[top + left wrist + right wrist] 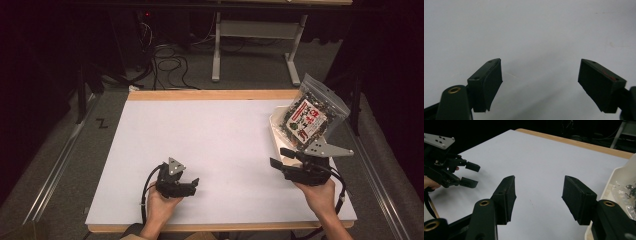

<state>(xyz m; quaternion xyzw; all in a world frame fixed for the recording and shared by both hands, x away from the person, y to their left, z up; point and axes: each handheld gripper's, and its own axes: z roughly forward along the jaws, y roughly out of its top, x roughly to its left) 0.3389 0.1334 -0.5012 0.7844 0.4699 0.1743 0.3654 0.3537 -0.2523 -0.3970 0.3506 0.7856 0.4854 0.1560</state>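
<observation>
Snack bag (310, 117) | in white tray (274, 131), bench's right edge | right gripper (281, 157) released, beside tray | left gripper (192, 186) released, near front edge

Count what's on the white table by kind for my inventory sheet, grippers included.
Hand-held grippers: 2, the left gripper and the right gripper, both open
White trays: 1, the tray at the table's right edge
Clear snack bags: 1, the bag standing in the tray
Total: 4

Two black two-jaw grippers, left (192, 186) and right (280, 157), carry grey triangular screw-holed plates, brass-ringed holes, trailing black cables, and seemingly rubbery pads.
</observation>
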